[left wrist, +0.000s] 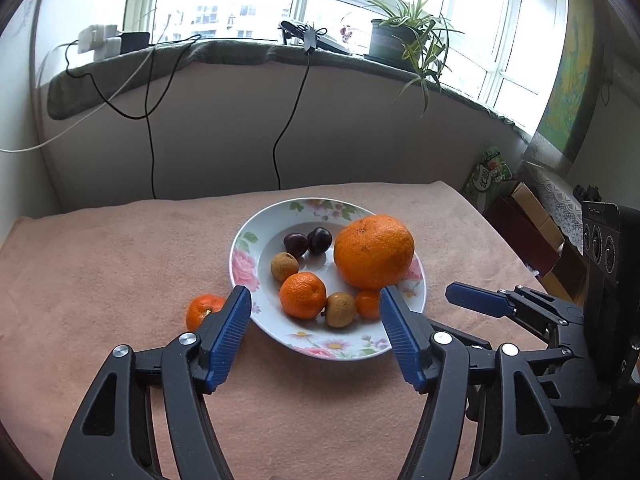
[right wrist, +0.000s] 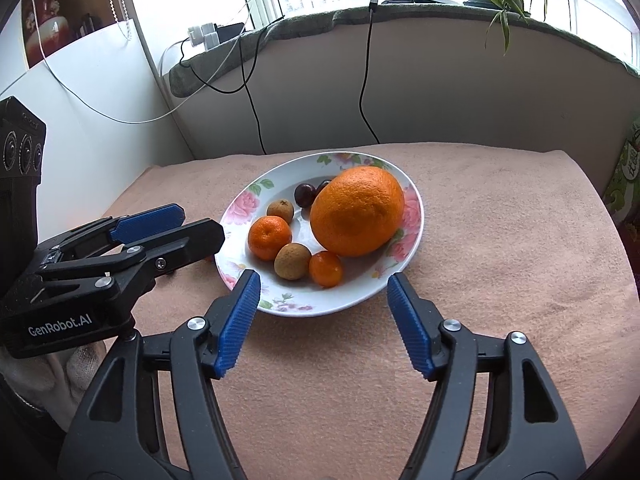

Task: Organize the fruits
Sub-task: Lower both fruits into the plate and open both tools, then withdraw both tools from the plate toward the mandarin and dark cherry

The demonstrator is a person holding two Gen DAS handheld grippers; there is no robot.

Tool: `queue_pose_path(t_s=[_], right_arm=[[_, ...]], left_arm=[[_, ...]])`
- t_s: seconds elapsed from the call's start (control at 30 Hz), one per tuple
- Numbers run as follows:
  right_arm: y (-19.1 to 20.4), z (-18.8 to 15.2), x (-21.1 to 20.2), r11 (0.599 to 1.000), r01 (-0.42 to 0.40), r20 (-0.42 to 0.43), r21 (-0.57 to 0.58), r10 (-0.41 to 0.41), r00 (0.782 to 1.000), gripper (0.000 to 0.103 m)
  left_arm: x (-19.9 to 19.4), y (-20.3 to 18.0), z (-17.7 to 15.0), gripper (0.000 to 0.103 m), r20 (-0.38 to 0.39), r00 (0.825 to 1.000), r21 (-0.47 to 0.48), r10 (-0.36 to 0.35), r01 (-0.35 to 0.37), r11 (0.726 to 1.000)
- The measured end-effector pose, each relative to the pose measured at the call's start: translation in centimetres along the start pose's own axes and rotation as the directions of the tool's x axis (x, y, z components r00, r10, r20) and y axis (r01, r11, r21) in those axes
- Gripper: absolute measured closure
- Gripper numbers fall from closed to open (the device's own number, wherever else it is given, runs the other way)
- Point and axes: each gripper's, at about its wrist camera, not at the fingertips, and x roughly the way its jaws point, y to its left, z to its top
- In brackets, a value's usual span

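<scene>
Bare cloth (right wrist: 500, 240) right of plate (right wrist: 248, 196) passable; large orange (right wrist: 356, 210) blocks right half; stray tangerine (left wrist: 202, 310) left.

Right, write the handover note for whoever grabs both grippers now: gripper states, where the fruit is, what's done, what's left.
Left gripper: open, empty, hovering at the near rim of the floral plate.
Right gripper: open, empty, also at the plate's near rim.
On the plate: big orange, mandarin, small mandarin, two brown longans, two dark cherries.
Off the plate: one loose mandarin on the pink cloth, just left of the plate, beside the left gripper's left finger.
Done: seven fruits plated.
Left: probably pick up the loose mandarin, likely with the left gripper, and add it.
</scene>
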Motion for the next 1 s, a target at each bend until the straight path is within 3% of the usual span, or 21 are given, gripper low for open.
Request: queue_pose_path(t_s=[0.17, 0.27, 0.3, 0.53, 1.0], right_arm=[[0.1, 0.0, -0.3, 1.0, 0.017, 0.009, 0.001, -0.017, 1.0, 0.033], [0.1, 0.1, -0.6, 1.0, 0.032, 0.024, 0.0, -0.032, 0.999, 0.013], [0.2, 0.0, -0.8, 0.999, 0.038, 0.036, -0.004, -0.038, 0.999, 0.011], [0.6, 0.2, -1.3, 0.998, 0.059, 0.04, -0.019, -0.058, 0.998, 0.011], [1.7, -0.2, -1.4, 1.0, -0.003, 0.024, 0.005, 0.003, 1.0, 0.011]], left_arm=[[-0.4, 0.2, 0.1, 0.031, 0.011, 1.0, -0.003, 0.023, -0.023, 1.0], [-0.5, 0.2, 0.1, 0.031, 0.011, 0.999, 0.001, 0.035, -0.035, 0.999], [-0.6, 0.2, 0.1, 0.031, 0.012, 0.999, 0.002, 0.039, -0.039, 0.999], [-0.9, 0.3, 0.0, 0.03, 0.015, 0.998, 0.01, 0.063, -0.063, 0.998], [-3.0, 2.7, -0.9, 0.03, 0.04, 0.994, -0.028, 0.099, -0.098, 0.995]])
